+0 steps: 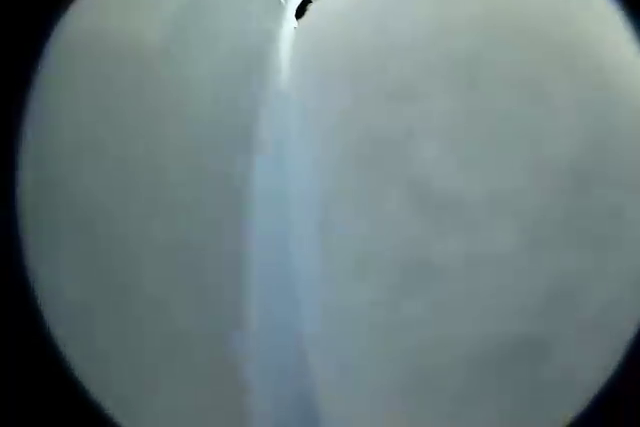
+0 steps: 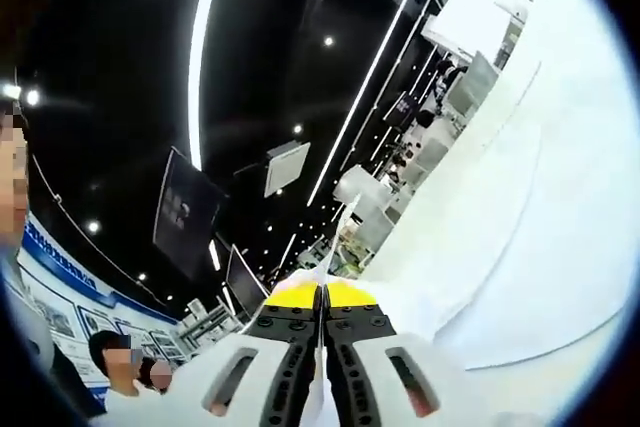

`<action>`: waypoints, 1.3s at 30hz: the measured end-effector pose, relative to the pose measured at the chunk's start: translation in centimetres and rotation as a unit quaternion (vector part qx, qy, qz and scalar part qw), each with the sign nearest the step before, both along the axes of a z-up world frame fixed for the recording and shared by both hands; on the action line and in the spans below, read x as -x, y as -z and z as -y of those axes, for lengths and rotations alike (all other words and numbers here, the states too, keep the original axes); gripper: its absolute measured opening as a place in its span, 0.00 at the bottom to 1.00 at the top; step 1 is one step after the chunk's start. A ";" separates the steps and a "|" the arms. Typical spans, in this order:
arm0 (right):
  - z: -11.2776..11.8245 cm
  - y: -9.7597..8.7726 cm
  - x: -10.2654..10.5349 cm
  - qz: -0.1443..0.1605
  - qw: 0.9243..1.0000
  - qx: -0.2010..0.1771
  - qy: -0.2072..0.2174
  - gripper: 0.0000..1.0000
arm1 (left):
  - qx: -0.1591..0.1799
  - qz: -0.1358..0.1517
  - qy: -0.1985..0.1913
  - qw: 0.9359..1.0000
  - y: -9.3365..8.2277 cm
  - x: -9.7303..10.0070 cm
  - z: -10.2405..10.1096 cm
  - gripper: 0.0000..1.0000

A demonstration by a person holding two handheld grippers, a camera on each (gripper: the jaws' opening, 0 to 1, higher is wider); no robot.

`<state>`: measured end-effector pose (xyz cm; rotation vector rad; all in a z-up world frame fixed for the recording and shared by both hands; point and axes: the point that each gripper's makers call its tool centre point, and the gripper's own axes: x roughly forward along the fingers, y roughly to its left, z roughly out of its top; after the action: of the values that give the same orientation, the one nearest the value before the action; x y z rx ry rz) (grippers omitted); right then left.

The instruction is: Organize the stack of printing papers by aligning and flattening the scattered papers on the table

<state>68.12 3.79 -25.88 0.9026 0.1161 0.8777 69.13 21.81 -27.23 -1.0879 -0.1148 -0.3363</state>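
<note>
Papers: white sheets [image 2: 520, 207] lifted off the desk, edge-on beside the right gripper [image 2: 322, 299], tilted toward the ceiling; likely raised to square their edges.
Right jaws: pressed together, pinching the sheets' thin edge.
Left view: paper [image 1: 450, 197] close against the lens, a seam between two sheets.
Left jaws: cannot tell.
Beyond the papers: ceiling light strips [image 2: 205, 57].

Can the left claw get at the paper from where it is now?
Probably yes: in the left gripper view white paper lies right against the lens, nothing between. The claw itself is hidden behind the sheets, so whether it grips any I cannot tell.
</note>
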 end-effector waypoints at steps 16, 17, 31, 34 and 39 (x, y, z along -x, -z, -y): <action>-1.2 0.7 0.8 0.088 0.979 0.184 -0.025 0.32 | -0.043 0.010 -0.008 0.999 -0.3 0.1 0.6 0.06; -1.1 0.6 0.8 0.094 0.977 0.192 -0.023 0.35 | -0.048 0.010 -0.007 0.999 -0.4 0.1 0.8 0.06; 3.2 -0.1 -1.3 0.115 0.960 0.251 0.043 0.79 | -0.062 0.011 -0.017 0.998 -0.3 0.2 0.8 0.06; 4.8 0.1 -1.9 0.122 0.951 0.277 0.066 0.82 | -0.062 0.010 -0.017 0.998 -0.3 0.3 0.7 0.06; 7.9 0.8 -3.2 0.102 0.943 0.304 0.092 0.84 | -0.064 0.009 -0.015 0.998 -0.2 0.2 0.7 0.06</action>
<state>71.27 -4.10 -26.64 0.2377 0.1124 0.6942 68.94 21.06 -27.01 -0.9548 -0.1240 -0.3215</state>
